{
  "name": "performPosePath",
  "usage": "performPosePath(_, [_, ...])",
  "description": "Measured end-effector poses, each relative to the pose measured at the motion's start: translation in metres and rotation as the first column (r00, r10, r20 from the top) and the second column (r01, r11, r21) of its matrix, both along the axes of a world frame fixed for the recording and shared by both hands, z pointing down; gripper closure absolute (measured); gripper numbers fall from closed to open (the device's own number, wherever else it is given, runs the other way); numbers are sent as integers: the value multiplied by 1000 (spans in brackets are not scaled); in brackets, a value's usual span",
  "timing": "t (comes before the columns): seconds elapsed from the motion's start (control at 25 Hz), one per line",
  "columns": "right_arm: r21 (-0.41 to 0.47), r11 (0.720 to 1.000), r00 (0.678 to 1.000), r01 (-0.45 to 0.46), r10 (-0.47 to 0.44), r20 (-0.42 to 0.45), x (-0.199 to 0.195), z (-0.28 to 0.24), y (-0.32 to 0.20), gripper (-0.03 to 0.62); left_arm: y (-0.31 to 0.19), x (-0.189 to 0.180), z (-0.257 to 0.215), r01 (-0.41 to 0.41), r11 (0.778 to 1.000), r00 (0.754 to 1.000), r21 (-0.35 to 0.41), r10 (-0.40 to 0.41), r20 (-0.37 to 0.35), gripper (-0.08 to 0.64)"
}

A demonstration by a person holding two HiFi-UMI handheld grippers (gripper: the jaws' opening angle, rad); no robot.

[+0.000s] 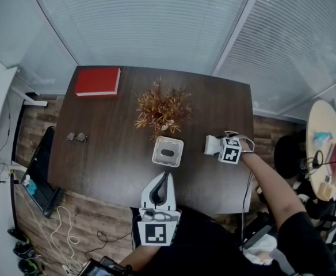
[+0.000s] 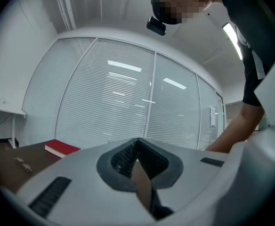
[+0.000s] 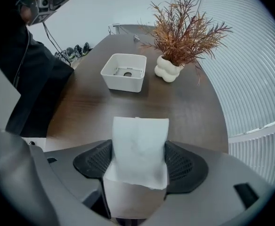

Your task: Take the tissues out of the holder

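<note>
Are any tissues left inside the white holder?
No: in the right gripper view the holder is bare inside, and the tissues sit clamped in the right gripper.

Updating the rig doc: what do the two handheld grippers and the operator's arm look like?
Both the left gripper and right gripper have white moulded shells, and each carries a white cube with black square markers. The fingers are lined with dark grey textured pads. A thin cable runs by the right forearm. The person wears a dark short sleeve.
</note>
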State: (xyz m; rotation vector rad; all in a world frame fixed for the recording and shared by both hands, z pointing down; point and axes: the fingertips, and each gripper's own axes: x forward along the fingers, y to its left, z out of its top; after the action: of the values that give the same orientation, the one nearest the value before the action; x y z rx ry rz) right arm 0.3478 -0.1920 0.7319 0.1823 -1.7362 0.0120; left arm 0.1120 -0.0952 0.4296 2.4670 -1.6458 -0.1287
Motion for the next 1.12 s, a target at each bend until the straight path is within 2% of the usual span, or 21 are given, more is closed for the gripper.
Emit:
performPosePath(0.12, [-8,1000,1000,6,-6,-16,10,11,-5,239,-1,3,3,2,1000,1000,-16,-2,1,561])
performPosePath(0.32, [-48,997,998,-52,50,-38,29,34,-12,239,-3,3,7,13,999,1000,-34,-12,24,561])
performPosePath(0.48, [-66,997,999,-36,34,-36,28,41,-16,239,-4,3,10,16,999,999,-41,-14,51,561])
performPosePath(0.88, [-95,995,998,-24,18,-59,39,56,-26,238,-7,7,22,17,996,999,-83,-14,44,561])
performPosePath(1.0, [-93,995,998,-18,12,-66,40,58,-26,238,-7,10,23,4,996,999,-88,1,52,561])
performPosePath(1.12, [-100,995,998,-25,19,-57,40,57,-27,238,-7,16,22,-20,996,999,-90,23,31,561])
